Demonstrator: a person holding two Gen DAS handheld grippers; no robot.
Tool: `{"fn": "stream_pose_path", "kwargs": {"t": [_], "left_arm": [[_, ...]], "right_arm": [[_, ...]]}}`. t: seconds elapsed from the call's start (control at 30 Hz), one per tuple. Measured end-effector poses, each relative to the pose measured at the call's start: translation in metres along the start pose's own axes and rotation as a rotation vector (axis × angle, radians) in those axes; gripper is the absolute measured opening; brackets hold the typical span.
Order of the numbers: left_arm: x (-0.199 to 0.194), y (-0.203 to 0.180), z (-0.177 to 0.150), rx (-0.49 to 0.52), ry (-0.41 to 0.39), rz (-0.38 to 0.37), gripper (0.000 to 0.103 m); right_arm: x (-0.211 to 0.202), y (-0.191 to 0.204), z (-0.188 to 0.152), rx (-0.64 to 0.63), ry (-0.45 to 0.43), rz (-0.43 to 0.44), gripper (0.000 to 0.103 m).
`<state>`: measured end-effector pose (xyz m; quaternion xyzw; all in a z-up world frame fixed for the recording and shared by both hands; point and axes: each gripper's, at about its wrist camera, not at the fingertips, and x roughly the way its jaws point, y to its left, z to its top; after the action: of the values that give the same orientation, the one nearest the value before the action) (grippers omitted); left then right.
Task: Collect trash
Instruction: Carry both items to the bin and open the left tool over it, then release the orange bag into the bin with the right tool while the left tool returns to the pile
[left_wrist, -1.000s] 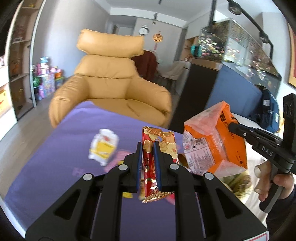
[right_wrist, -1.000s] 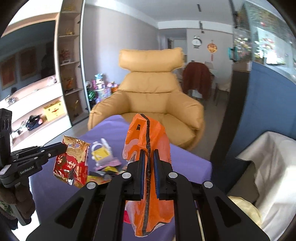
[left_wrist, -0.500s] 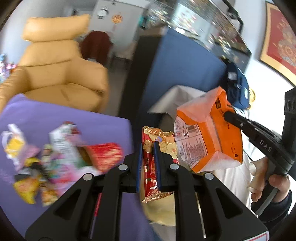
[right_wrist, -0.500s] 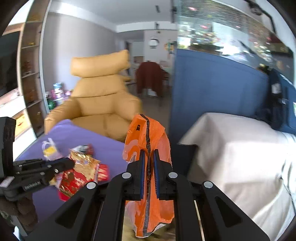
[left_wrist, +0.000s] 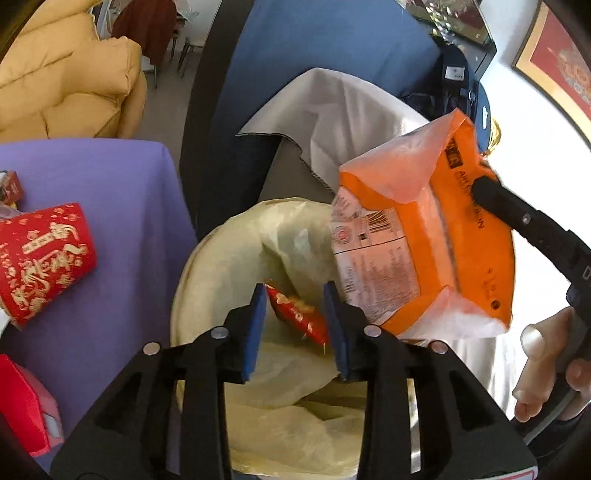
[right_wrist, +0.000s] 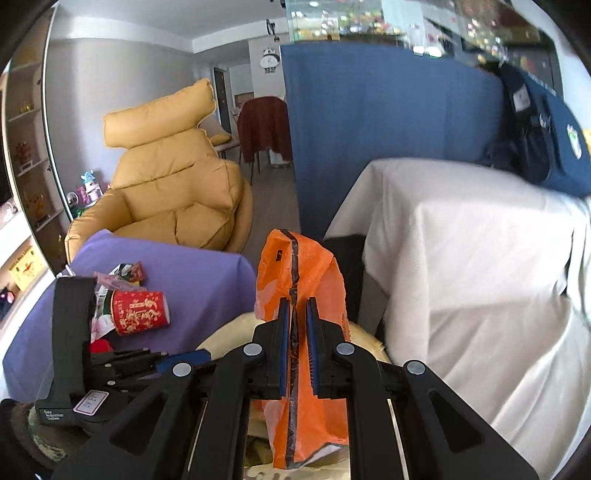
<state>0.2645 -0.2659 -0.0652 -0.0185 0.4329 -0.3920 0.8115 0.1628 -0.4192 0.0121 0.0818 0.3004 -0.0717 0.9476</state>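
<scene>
Over the lined bin (left_wrist: 221, 266) beside the table (left_wrist: 122, 206), my left tool (left_wrist: 295, 325) has just been opening; the red wrapper (left_wrist: 299, 314) lies loose between its pads, so it drops in. My right tool (right_wrist: 295, 332) stays clenched on the orange bag (right_wrist: 299, 266), poised to follow.

A mustard-yellow padded armchair (right_wrist: 170, 181) stands on a grey floor (right_wrist: 275, 192) before a grey wall (right_wrist: 122, 77). Left of it, open shelving (right_wrist: 26, 155) holds ornaments. Right of it stands a blue partition (right_wrist: 369, 122); behind it, a clock (right_wrist: 269, 61) hangs on a white wall. White-draped furniture (right_wrist: 472, 266) sits right of the partition.
</scene>
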Motion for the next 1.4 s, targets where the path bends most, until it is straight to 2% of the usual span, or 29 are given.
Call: {"fn": "stream_pose_path", "kwargs": {"t": [0.17, 0.33, 0.47, 0.6, 0.83, 0.87, 0.97, 1.13, 1.3, 1.33, 1.4], "left_arm": [[-0.017, 0.008, -0.007, 0.015, -0.022, 0.061, 0.031], [-0.057, 0.018, -0.011, 0.038, -0.09, 0.111, 0.032], [-0.09, 0.034, -0.015, 0.031, -0.134, 0.163, 0.037], [-0.118, 0.055, -0.024, 0.014, -0.177, 0.217, 0.037], [-0.152, 0.1, -0.048, -0.089, -0.202, 0.289, 0.037], [-0.156, 0.105, -0.051, -0.102, -0.205, 0.296, 0.037], [-0.173, 0.125, -0.065, -0.144, -0.224, 0.322, 0.038], [-0.197, 0.16, -0.085, -0.207, -0.258, 0.385, 0.04], [-0.205, 0.188, -0.098, -0.261, -0.257, 0.425, 0.041], [-0.207, 0.193, -0.102, -0.272, -0.254, 0.429, 0.041], [-0.207, 0.2, -0.106, -0.29, -0.249, 0.431, 0.041]], "right_arm": [[0.027, 0.012, -0.026, 0.013, 0.079, 0.018, 0.01], [0.057, 0.025, -0.047, -0.014, 0.166, 0.001, 0.01], [0.076, 0.032, -0.062, -0.024, 0.226, 0.003, 0.01], [0.088, 0.038, -0.071, -0.032, 0.267, -0.004, 0.01], [0.081, 0.03, -0.068, 0.054, 0.261, 0.027, 0.011], [0.081, 0.028, -0.067, 0.068, 0.264, 0.035, 0.014], [0.075, 0.026, -0.066, 0.082, 0.25, 0.052, 0.03], [0.063, 0.035, -0.059, 0.037, 0.2, 0.024, 0.031], [0.048, 0.056, -0.043, -0.056, 0.139, 0.001, 0.033], [0.047, 0.06, -0.04, -0.073, 0.132, -0.002, 0.034], [0.045, 0.068, -0.031, -0.098, 0.123, 0.001, 0.044]]}}
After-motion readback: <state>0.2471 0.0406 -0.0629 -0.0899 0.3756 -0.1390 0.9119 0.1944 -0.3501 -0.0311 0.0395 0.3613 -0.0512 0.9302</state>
